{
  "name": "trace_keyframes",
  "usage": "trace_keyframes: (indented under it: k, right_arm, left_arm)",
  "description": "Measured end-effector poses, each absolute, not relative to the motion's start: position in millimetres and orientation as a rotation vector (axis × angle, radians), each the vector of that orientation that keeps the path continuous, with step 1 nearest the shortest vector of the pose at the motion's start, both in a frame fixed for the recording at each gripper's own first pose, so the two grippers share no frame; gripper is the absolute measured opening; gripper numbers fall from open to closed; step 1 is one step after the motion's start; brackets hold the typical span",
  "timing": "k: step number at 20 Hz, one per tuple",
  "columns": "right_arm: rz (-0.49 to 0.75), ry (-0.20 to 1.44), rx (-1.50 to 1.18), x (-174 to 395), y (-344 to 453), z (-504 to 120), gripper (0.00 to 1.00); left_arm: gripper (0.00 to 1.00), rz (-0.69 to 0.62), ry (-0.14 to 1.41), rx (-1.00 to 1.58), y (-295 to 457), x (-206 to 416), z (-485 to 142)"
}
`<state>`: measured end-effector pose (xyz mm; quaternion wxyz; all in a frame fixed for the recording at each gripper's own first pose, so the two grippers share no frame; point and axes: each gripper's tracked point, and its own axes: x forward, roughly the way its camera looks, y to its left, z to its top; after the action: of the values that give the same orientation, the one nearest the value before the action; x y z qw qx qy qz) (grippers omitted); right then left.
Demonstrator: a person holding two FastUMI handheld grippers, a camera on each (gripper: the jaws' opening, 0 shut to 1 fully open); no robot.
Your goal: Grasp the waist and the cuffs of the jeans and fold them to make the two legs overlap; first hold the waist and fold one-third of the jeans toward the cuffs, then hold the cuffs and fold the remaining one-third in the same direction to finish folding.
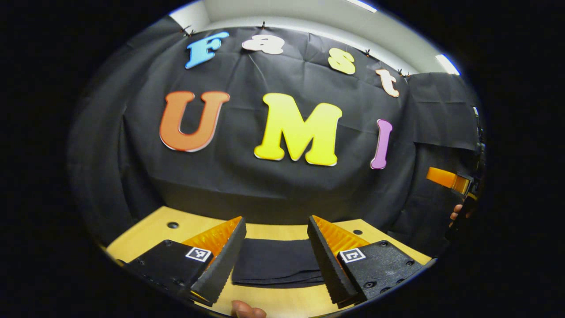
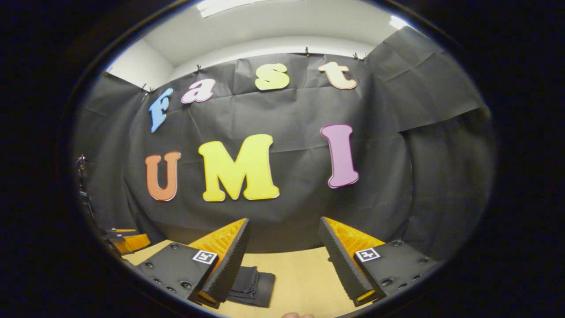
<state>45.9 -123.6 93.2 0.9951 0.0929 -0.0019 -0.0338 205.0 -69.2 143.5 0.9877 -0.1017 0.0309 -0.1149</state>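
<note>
The dark jeans (image 1: pixel 277 261) lie folded into a flat stack on the wooden table (image 1: pixel 150 232), between and just beyond my left gripper's fingers. My left gripper (image 1: pixel 276 260) hovers above them, open, holding nothing. In the right gripper view the same folded jeans (image 2: pixel 254 286) sit low on the left, partly behind the left finger. My right gripper (image 2: pixel 284 267) is open and holds nothing, over bare table (image 2: pixel 300 274) to the right of the stack. The other gripper (image 1: pixel 452 180) shows at the far right edge of the left gripper view, held by a hand (image 1: pixel 457 212).
The black cloth wall (image 1: pixel 282 185) rises right behind the table's far edge. Two small holes (image 1: pixel 172 225) mark the tabletop near its back corners. A fingertip (image 1: pixel 247 310) peeks in at the bottom of the left gripper view.
</note>
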Motion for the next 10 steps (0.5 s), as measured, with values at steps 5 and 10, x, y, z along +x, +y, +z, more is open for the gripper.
trace_keyframes:
  k: [5, 10]
  right_arm:
    - [0.026, 0.039, 0.179, 39.6, -75.8, 73.9, 0.93]
    - [0.056, 0.052, 0.163, 24.5, -59.1, 66.3, 0.98]
  left_arm:
    - [0.94, -0.106, -0.004, -0.102, -14.1, 165.2, 169.9]
    - [0.89, -0.066, -0.008, -0.038, -1.9, 144.6, 169.2]
